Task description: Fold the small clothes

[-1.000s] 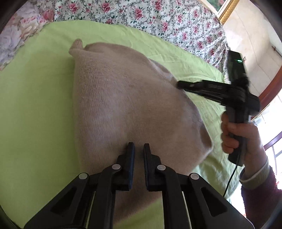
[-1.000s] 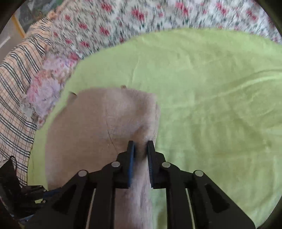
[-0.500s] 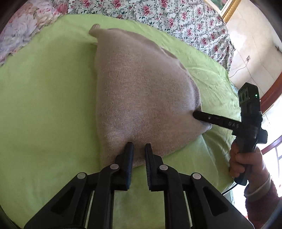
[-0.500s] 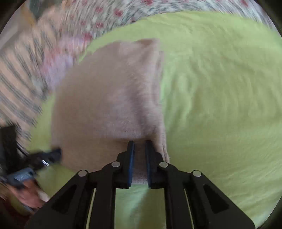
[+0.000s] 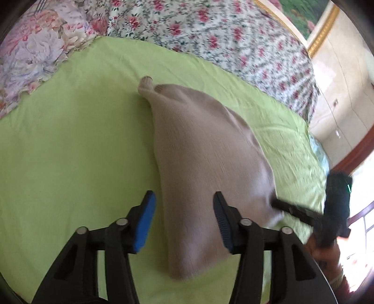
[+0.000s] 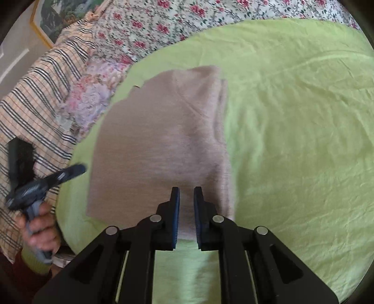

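We see the beige knit garment [image 5: 205, 173] lying folded on the lime-green sheet [image 5: 70, 163] spread over a floral bedspread [image 5: 210, 35]; a striped plaid blanket [image 6: 35, 98] sits at the bed's edge and a gold-framed picture [image 5: 320, 30] hangs on the wall. Left gripper [image 5: 184, 219] is opening, pads clear of the knit. Right gripper [image 6: 186, 215] is opening slightly, pads still pinching the garment's near edge.

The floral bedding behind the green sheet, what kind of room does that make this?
Most likely a bedroom. A beige knit garment lies on a green sheet spread over what looks like a bed, with a floral quilt beyond it, a striped plaid cover at one side and a gilt-framed picture on the wall.
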`<state>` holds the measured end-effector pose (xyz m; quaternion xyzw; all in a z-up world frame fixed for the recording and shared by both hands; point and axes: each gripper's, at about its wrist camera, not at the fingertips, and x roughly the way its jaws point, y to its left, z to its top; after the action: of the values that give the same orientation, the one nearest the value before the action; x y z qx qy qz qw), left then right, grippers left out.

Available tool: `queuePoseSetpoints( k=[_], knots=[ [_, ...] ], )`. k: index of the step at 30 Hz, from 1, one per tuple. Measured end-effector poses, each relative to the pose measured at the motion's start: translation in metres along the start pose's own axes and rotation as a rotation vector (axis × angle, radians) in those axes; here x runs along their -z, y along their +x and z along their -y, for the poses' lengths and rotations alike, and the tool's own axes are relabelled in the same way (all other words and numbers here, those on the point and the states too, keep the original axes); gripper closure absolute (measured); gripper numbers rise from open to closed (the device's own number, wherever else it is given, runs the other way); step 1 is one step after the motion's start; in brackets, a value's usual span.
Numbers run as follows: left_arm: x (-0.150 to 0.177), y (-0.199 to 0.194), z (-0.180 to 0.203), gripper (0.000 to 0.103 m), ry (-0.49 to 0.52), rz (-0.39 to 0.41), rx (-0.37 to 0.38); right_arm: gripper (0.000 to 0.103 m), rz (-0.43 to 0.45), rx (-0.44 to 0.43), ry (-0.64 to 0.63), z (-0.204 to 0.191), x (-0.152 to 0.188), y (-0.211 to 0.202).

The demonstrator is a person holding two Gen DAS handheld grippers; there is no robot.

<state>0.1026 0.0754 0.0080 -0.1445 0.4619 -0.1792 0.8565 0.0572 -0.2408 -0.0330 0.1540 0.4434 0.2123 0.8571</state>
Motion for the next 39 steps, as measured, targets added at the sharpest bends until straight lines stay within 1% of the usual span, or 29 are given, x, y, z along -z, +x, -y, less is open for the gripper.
queuePoseSetpoints(
  k=[1, 2, 6, 7, 9, 11, 12, 13, 14, 16, 18, 22, 24, 27, 29, 30, 31, 34, 36, 37, 38, 39],
  knots=[
    [-0.014, 0.009, -0.006, 0.040, -0.019, -0.004, 0.006, 0.090, 0.004, -0.004, -0.004, -0.003, 0.000, -0.001],
    [-0.027, 0.017, -0.013, 0.040, -0.046, -0.010, 0.012, 0.090, 0.005, -0.012, -0.009, -0.006, -0.001, -0.002],
    [-0.084, 0.059, -0.053, 0.040, -0.190, -0.042, 0.117, 0.090, 0.017, -0.041, -0.025, -0.015, -0.003, -0.008],
    [-0.098, 0.070, -0.059, 0.040, -0.209, -0.049, 0.126, 0.090, 0.018, -0.044, -0.023, -0.016, -0.004, -0.008],
    [-0.119, 0.091, -0.066, 0.040, -0.212, -0.057, 0.097, 0.090, 0.017, -0.044, -0.016, -0.014, -0.006, -0.008],
    [-0.132, 0.108, -0.065, 0.043, -0.197, -0.064, 0.079, 0.090, 0.014, -0.042, -0.004, -0.011, -0.007, -0.007],
    [-0.140, 0.117, -0.065, 0.060, -0.184, -0.065, 0.072, 0.090, 0.014, -0.046, 0.004, -0.008, -0.008, -0.007],
    [-0.145, 0.125, -0.066, 0.090, -0.178, -0.066, 0.066, 0.090, 0.013, -0.049, 0.011, -0.007, -0.008, -0.007],
    [-0.151, 0.131, -0.067, 0.096, -0.175, -0.070, 0.058, 0.090, 0.011, -0.049, 0.016, -0.005, -0.009, -0.006],
    [-0.160, 0.138, -0.067, 0.096, -0.172, -0.042, 0.007, 0.090, 0.009, -0.044, 0.015, -0.005, -0.010, -0.005],
    [-0.170, 0.134, -0.065, 0.096, -0.154, 0.000, -0.039, 0.090, 0.013, -0.045, 0.018, -0.007, -0.009, -0.005],
    [-0.180, 0.111, -0.064, 0.096, -0.156, 0.075, -0.082, 0.090, 0.008, -0.049, 0.017, -0.009, -0.008, -0.002],
    [-0.173, 0.090, -0.063, 0.095, -0.161, 0.109, -0.097, 0.090, 0.001, -0.052, 0.015, -0.011, -0.006, 0.000],
    [-0.154, 0.064, -0.055, 0.095, -0.141, 0.123, -0.097, 0.090, 0.003, -0.055, 0.006, -0.017, -0.003, 0.001],
    [-0.130, 0.047, -0.042, 0.093, -0.103, 0.126, -0.094, 0.090, 0.006, -0.050, -0.004, -0.021, -0.002, 0.000],
    [-0.118, 0.040, -0.034, 0.089, -0.086, 0.121, -0.094, 0.090, 0.006, -0.047, -0.008, -0.023, -0.001, 0.000],
    [-0.104, 0.035, -0.026, 0.087, -0.068, 0.112, -0.094, 0.090, 0.005, -0.046, -0.010, -0.023, -0.002, 0.000],
    [-0.062, 0.021, -0.004, 0.084, -0.009, 0.079, -0.104, 0.090, 0.006, -0.043, -0.018, -0.026, 0.000, -0.002],
    [-0.035, 0.012, 0.008, 0.082, 0.019, 0.062, -0.107, 0.086, 0.002, -0.026, -0.024, -0.026, 0.002, -0.001],
    [-0.022, 0.009, 0.014, 0.078, 0.034, 0.055, -0.098, 0.075, -0.003, -0.013, -0.022, -0.025, 0.003, 0.000],
    [-0.010, 0.006, 0.020, 0.076, 0.049, 0.045, -0.096, 0.068, -0.006, 0.010, -0.016, -0.023, 0.005, 0.001],
    [0.000, 0.004, 0.024, 0.075, 0.063, 0.038, -0.101, 0.068, -0.004, 0.030, -0.009, -0.020, 0.007, 0.000]
  ],
)
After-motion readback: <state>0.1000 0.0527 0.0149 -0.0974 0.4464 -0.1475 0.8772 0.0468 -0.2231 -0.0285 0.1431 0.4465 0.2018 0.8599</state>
